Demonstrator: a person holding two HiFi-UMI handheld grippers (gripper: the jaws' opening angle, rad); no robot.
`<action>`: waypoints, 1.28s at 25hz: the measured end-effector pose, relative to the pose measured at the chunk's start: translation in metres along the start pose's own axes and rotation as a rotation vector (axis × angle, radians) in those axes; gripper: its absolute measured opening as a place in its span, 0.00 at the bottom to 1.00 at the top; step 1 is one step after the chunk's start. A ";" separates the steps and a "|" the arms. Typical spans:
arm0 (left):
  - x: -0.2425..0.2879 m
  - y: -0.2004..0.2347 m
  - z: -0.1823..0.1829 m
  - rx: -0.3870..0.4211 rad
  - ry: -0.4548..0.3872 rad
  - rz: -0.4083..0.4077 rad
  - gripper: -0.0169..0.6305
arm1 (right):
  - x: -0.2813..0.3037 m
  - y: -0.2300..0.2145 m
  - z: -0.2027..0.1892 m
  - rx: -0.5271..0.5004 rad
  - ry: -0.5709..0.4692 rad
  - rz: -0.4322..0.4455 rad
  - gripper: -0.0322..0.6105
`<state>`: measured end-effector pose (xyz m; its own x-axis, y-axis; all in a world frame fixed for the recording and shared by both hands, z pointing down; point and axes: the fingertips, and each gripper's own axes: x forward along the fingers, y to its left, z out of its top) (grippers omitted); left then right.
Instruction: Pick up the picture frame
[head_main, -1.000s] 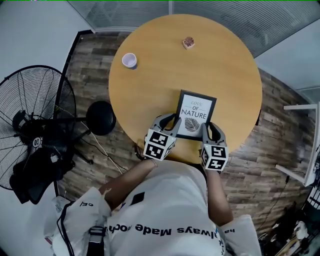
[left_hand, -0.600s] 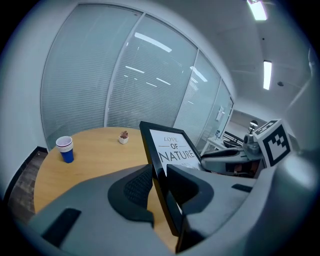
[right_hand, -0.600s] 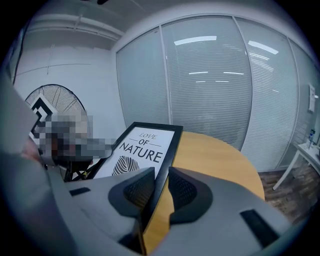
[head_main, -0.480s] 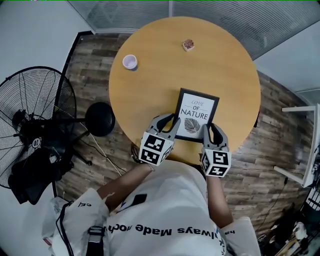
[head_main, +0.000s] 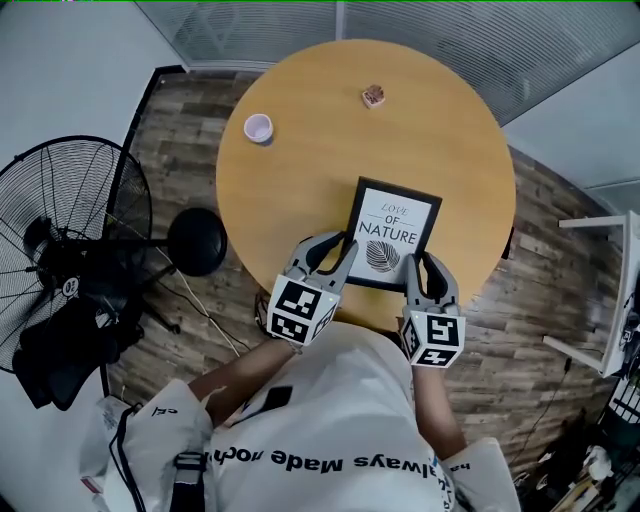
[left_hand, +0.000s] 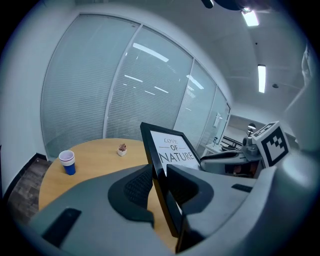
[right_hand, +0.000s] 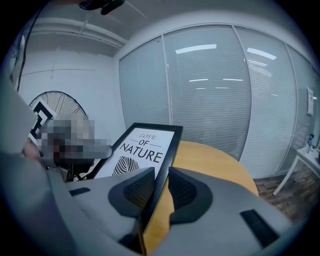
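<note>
A black picture frame (head_main: 389, 233) with a white "LOVE OF NATURE" print sits over the near part of the round wooden table (head_main: 300, 170). My left gripper (head_main: 334, 252) is shut on the frame's near left edge, and the black rim (left_hand: 161, 176) stands between its jaws. My right gripper (head_main: 424, 268) is shut on the near right edge (right_hand: 159, 176). In both gripper views the picture frame (right_hand: 142, 150) tilts up off the tabletop (right_hand: 210, 160), its far end raised.
A blue and white paper cup (head_main: 258, 128) stands at the table's left; a small potted plant (head_main: 373, 96) sits at the far side. A floor fan (head_main: 70, 250) and its round black base (head_main: 197, 243) are left of the table. A white table (head_main: 605, 300) stands at right.
Both grippers have drawn slightly toward me with the frame held between them. The left gripper has shifted left and nearer. The frame keeps its angle.
</note>
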<state>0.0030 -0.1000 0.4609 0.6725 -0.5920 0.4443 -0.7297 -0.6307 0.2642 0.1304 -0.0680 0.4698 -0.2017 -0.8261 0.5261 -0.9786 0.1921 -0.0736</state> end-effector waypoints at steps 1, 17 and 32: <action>-0.002 -0.001 0.002 0.006 -0.003 -0.002 0.18 | -0.002 0.001 0.001 0.000 -0.003 -0.001 0.21; -0.037 -0.013 0.039 -0.004 -0.081 -0.014 0.18 | -0.039 0.016 0.046 -0.043 -0.079 0.000 0.21; -0.068 -0.024 0.079 0.012 -0.163 -0.013 0.18 | -0.067 0.028 0.092 -0.058 -0.169 0.018 0.20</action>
<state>-0.0158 -0.0843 0.3570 0.6935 -0.6568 0.2962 -0.7202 -0.6440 0.2581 0.1133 -0.0559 0.3546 -0.2283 -0.8984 0.3753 -0.9717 0.2341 -0.0307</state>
